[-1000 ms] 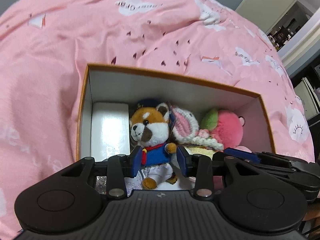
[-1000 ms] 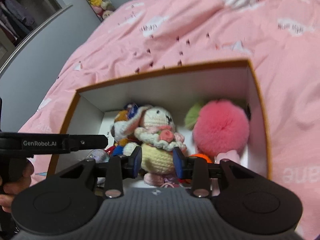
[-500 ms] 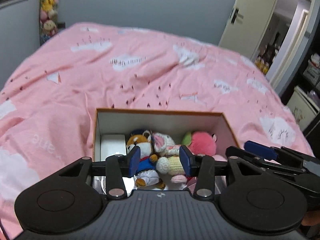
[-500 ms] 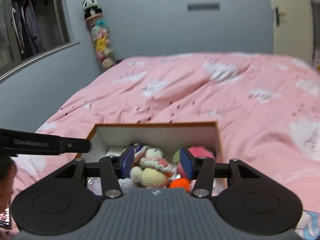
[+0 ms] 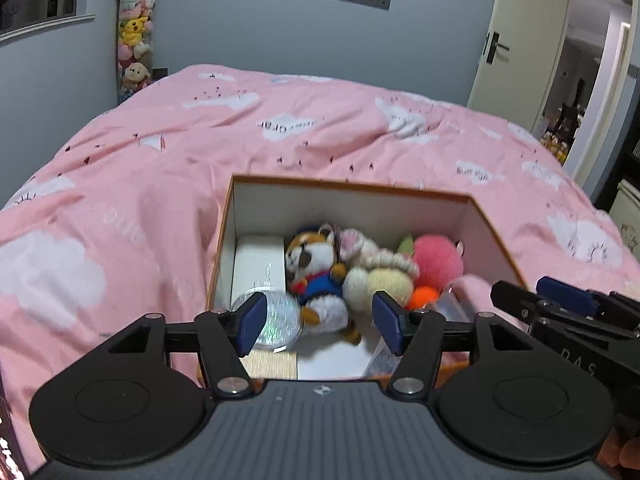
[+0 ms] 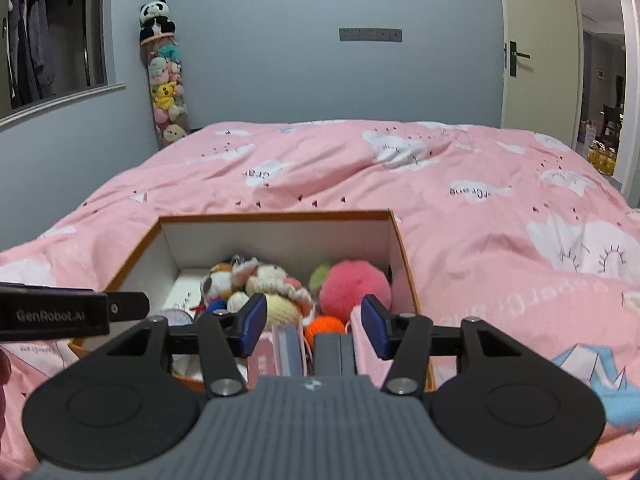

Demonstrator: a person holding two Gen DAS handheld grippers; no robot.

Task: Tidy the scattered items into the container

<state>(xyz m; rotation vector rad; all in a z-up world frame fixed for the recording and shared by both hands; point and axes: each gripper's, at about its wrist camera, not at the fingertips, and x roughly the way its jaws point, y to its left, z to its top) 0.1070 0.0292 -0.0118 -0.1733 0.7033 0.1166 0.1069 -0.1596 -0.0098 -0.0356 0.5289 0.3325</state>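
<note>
On the pink duvet (image 5: 168, 184) sits the box (image 5: 348, 200), orange-edged and white inside, and it is packed. Left wrist view: a white block (image 5: 256, 260) lies along the box's left wall, a clear disc (image 5: 280, 316) glints just in front of it, and next comes the red panda plush (image 5: 316, 272) in its blue jacket, lying tilted. Touching it is the crochet bunny (image 5: 376, 276), then the pink pompom (image 5: 438, 260) against the right wall with an orange ball (image 5: 424, 296) tucked at its near side.

Left gripper (image 5: 320, 320) hangs above the near edge of the box, its blue pads spread wide; its jaws have just been opening, and nothing is between them, the plush lying well below in the box. The right gripper's tip pokes in at the right edge of this view.

Over to the right wrist view: the right gripper (image 6: 314, 320) hovers at the near rim too, jaws apart after just opening, clear of everything. Under it, at the near end of the box, stand flat items on edge, too blurred to name. The bunny, pompom (image 6: 356, 288) and orange ball (image 6: 324, 326) show beyond. The left gripper's side reaches in from the left.

Behind the bed, a tall stack of plush toys (image 6: 164, 92) stands in the corner against the grey wall (image 6: 320, 80), a panda on top.
</note>
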